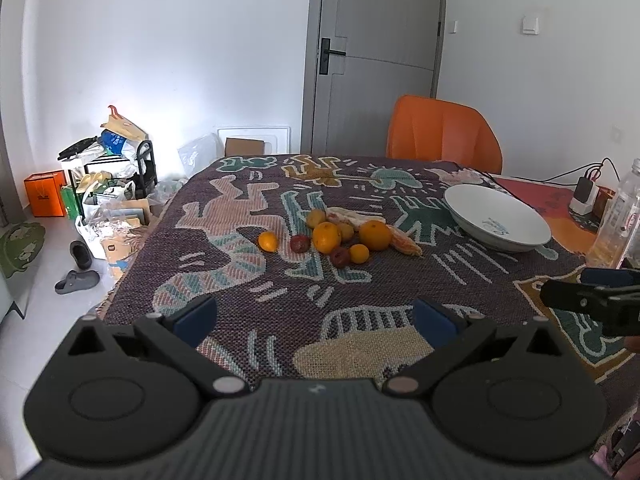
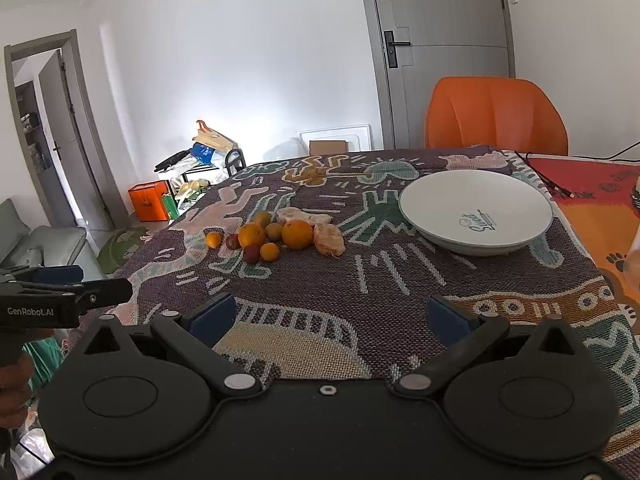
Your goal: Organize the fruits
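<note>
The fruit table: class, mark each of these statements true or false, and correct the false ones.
1. The white bowl already holds fruit. False: it is empty.
2. The fruit lies in a loose pile on the patterned cloth. True.
3. The left gripper is clamped on an orange. False: its jaws stand wide apart and hold nothing.
4. An orange chair stands behind the table. True.
5. The bowl sits left of the fruit pile in both views. False: it sits to the right.
6. The right gripper has its jaws open over the cloth. True.
</note>
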